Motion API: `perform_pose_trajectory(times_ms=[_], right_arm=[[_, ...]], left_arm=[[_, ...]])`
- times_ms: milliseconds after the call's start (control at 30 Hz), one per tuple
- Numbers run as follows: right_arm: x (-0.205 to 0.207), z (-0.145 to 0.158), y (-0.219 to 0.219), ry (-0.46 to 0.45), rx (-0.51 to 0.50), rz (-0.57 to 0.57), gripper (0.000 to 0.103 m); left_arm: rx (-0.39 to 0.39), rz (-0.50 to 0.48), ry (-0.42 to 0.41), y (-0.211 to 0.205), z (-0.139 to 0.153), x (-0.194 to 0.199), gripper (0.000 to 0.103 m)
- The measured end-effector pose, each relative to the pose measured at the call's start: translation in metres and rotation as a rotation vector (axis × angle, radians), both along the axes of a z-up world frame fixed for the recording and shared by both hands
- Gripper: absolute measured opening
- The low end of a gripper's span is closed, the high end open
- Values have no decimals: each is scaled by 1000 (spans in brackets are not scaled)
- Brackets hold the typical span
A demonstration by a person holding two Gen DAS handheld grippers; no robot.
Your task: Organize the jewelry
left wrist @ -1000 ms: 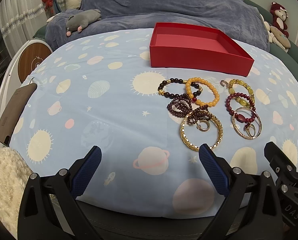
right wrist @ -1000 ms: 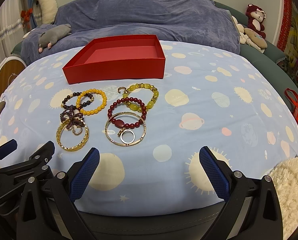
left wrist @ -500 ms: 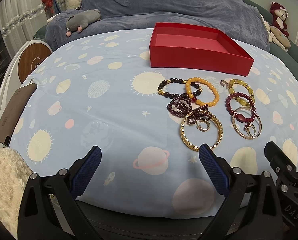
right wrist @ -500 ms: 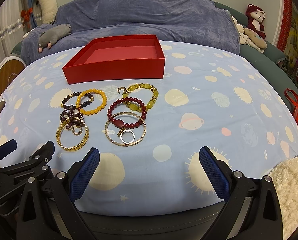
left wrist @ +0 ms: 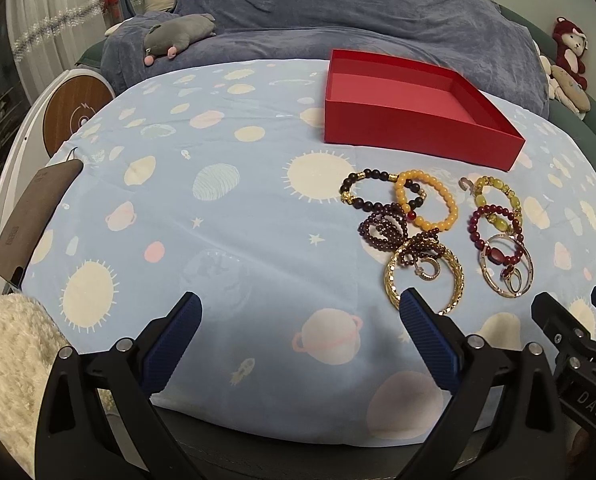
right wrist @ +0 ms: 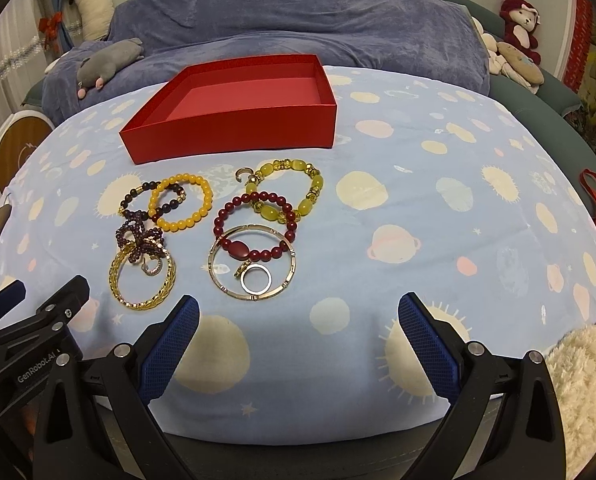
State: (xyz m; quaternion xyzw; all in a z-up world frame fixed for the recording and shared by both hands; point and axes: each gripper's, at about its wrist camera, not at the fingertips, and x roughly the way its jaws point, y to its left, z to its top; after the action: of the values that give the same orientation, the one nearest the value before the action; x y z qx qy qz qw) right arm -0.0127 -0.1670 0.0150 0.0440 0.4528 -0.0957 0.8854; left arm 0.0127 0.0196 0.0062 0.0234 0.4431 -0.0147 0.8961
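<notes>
1. While nothing is yet lying inside the red box [right wrist: 234, 120], the task is sitting at its very start; the box is standing empty toward the far side of the space-print sheet [right wrist: 437, 208].
2. The jewelry is lying in a cluster just in front of the box, on the sheet, near both grippers.
3. On the cluster's left side, a dark bead bracelet [right wrist: 138, 196] is overlapping an orange bead bracelet [right wrist: 182, 204], and a purple bead strand [right wrist: 140, 238] is trailing onto a gold bangle [right wrist: 142, 280].
4. On the other side, a yellow-green bead bracelet [right wrist: 294, 192] is touching a dark red bead bracelet [right wrist: 254, 228], which is draping across a thin metal bangle [right wrist: 254, 264]; a small ring [right wrist: 256, 279] is resting inside that bangle.
5. The left gripper [left wrist: 298, 344] is hanging spread wide above the near edge of the sheet, gripping nothing, with one blue pad just before the gold bangle [left wrist: 423, 276].
6. The right gripper [right wrist: 298, 344] is likewise gaping and empty, facing the thin bangle.
7. Every piece is waiting to be moved, so, as a judgement, the whole sorting is remaining ahead; the overlaps are likely calling for one piece to be lifted at a time.
</notes>
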Motion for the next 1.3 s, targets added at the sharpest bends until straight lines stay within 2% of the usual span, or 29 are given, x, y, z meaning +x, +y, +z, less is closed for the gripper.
perform_pose_trajectory(times_ms=[200, 500, 567, 800, 933, 1133, 1300], right_arm=[[19, -8, 3, 28, -4, 36, 94], [42, -24, 9, 85, 12, 51, 84], [48, -27, 9, 102, 22, 55, 79], [57, -30, 15, 118, 21, 73, 71], [58, -28, 17, 110, 24, 88, 60], [54, -24, 17, 98, 21, 92, 60], [44, -10, 6, 70, 26, 74, 60]], left_arm=[[26, 7, -5, 6, 2, 6, 95], [-15, 65, 23, 22, -2, 15, 95], [-25, 70, 28, 24, -3, 16, 95], [-39, 51, 46, 21, -7, 16, 95], [-32, 26, 51, 15, -9, 15, 95], [-44, -4, 59, 10, -9, 13, 95], [-67, -51, 63, -2, -8, 10, 95]])
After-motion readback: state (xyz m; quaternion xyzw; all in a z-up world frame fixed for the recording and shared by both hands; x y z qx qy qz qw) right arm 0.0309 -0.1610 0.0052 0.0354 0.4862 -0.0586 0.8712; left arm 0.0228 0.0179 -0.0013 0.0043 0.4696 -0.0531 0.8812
